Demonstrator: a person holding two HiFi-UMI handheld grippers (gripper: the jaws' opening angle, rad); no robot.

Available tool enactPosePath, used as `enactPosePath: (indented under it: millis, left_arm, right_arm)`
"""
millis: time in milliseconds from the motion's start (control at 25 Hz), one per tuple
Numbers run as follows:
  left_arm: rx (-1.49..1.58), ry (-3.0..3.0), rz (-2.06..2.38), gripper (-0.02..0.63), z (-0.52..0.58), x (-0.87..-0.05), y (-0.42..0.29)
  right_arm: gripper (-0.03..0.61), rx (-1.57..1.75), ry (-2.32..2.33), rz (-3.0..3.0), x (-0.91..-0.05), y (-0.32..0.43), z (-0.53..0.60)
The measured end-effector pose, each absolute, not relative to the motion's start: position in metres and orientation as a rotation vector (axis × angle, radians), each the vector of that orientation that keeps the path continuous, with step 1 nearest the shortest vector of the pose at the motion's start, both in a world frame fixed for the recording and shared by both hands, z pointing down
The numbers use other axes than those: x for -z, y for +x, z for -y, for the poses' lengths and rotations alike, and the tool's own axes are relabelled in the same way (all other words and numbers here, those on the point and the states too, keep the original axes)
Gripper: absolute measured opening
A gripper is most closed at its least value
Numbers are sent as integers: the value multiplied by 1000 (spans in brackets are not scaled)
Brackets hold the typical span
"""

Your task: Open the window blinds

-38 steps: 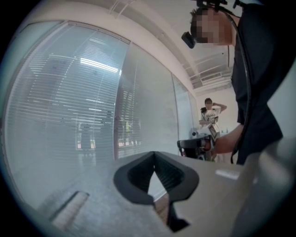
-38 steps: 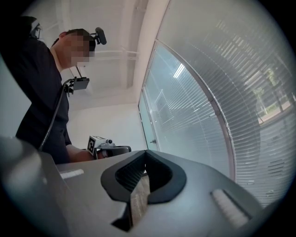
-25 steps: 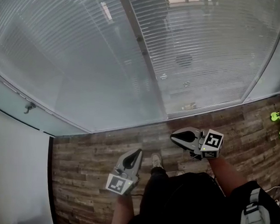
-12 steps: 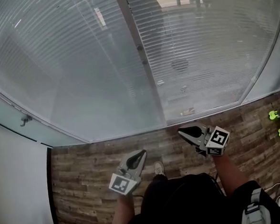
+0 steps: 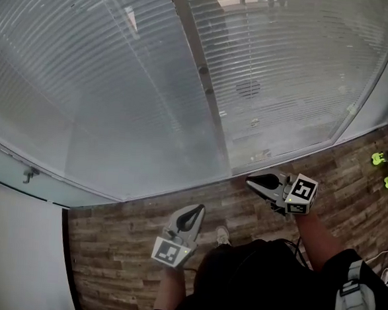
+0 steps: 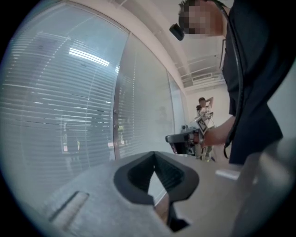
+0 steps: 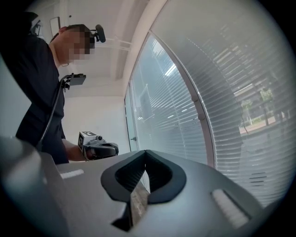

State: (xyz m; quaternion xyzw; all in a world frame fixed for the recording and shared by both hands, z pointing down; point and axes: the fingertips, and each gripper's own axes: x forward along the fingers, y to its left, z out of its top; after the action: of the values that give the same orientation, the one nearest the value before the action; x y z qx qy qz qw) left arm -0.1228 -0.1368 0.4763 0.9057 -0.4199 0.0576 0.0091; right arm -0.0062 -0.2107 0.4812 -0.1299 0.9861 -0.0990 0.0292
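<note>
Shifted slightly rightward before the window blinds [image 5: 120, 79], the left tool [image 5: 193, 214] and right tool [image 5: 255, 182] have jaws pressed together, holding nothing.

At six o'clock the floor [image 5: 114, 258] is matt, grainy brown wood plank. At twelve o'clock the blinds [image 5: 106, 79] are thin pale slats behind glossy glass [image 6: 88, 55]. The left gripper [image 5: 193, 214] and right gripper [image 5: 257, 182] are matt grey plastic.
</note>
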Motion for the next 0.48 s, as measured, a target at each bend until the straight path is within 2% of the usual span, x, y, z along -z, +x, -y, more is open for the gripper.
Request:
enactPosePath:
  millis: [480]
  left_arm:
    - [-171,2869,1186,5,184,-478,-155]
  right_arm:
    - [6,283,-531,-3033,-469,-45,262]
